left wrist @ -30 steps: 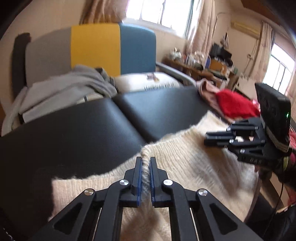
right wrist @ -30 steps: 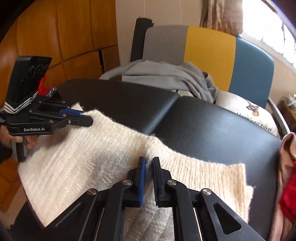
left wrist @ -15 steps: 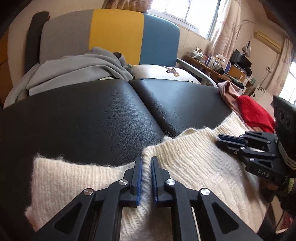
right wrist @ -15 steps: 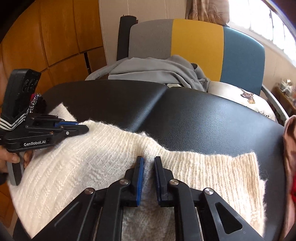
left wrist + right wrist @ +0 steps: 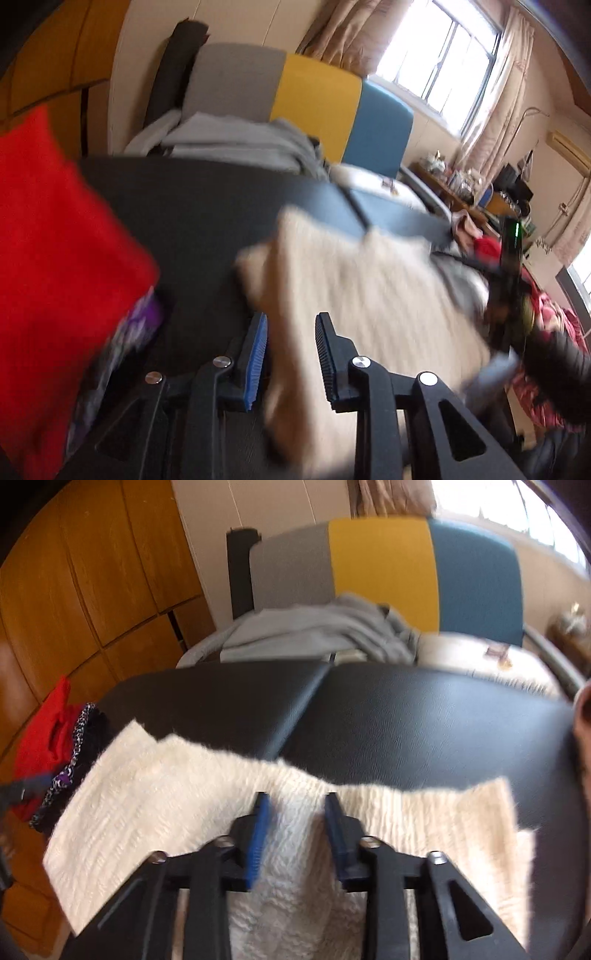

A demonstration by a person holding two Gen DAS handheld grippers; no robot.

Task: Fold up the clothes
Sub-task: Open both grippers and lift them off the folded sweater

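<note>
Your left gripper (image 5: 290,354) points forward and downward, and its jaws are opening; a gap shows between the blue pad and the black ribbed one. Cream knit lies between them, and neither pad presses on it. The left view is smeared with motion blur. Your right gripper (image 5: 297,834) also tilts downward, with its jaws opening and a ridge of the same knit standing between the pads, not pinched. In the left view your right gripper appears at the far right edge, too blurred to read.
</note>
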